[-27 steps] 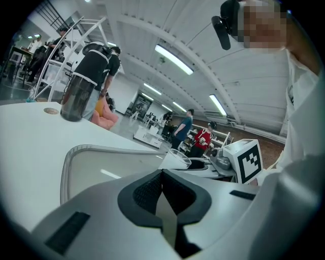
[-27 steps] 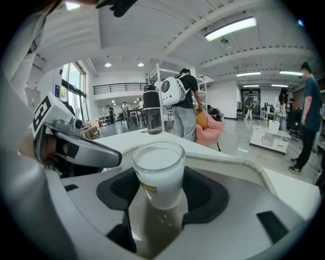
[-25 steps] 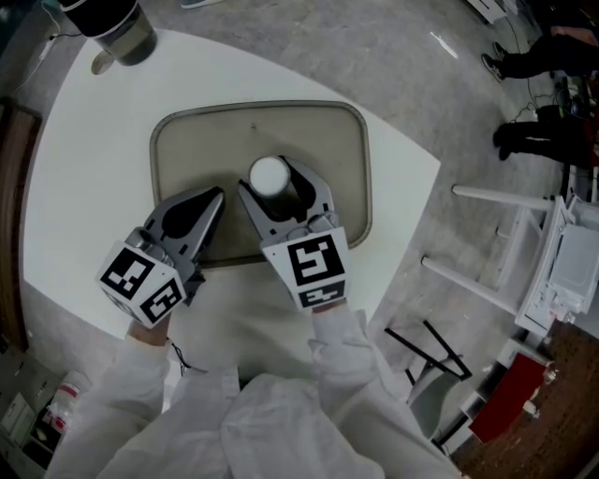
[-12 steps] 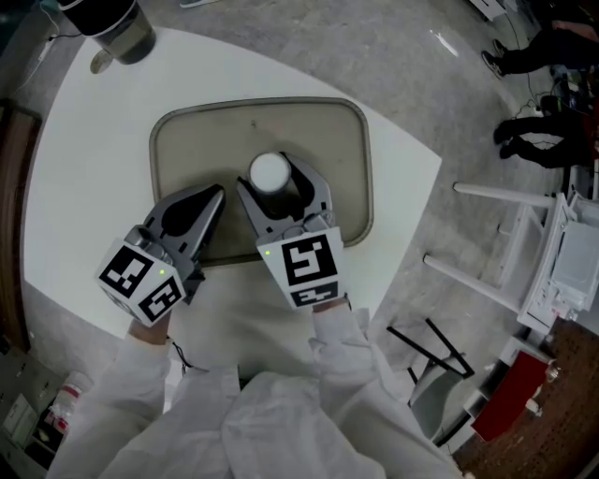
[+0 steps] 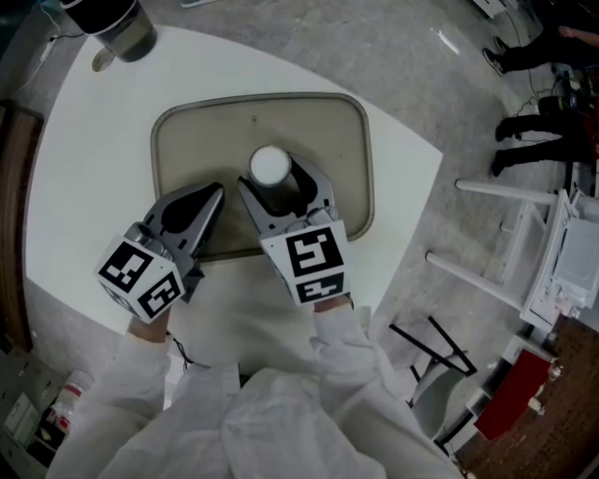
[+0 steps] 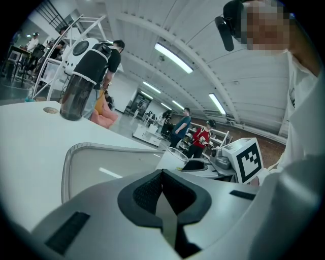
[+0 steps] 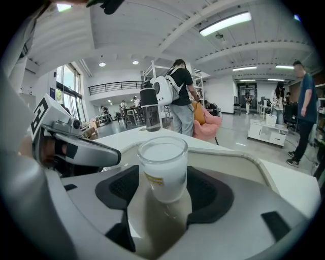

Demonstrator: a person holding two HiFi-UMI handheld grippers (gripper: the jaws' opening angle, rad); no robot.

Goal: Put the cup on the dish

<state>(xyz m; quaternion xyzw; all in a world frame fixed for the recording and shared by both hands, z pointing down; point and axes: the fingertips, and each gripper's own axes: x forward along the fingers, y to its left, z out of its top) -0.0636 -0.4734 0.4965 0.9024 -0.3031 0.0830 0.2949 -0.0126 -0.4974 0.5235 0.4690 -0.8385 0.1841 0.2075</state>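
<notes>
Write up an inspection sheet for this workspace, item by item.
Surface: white table, curved far edge.
Job's things: cup upright on the dish, white inside.
Clutter: dark jug at the far corner, small disc beside it.
Tools: right tool open, its jaws have just been opening, cup between them; left tool shut, empty, over the dish's near rim.
Cables: nothing seen on the table.
Surroundings: white frames on the floor at right; people standing beyond the table.
</notes>
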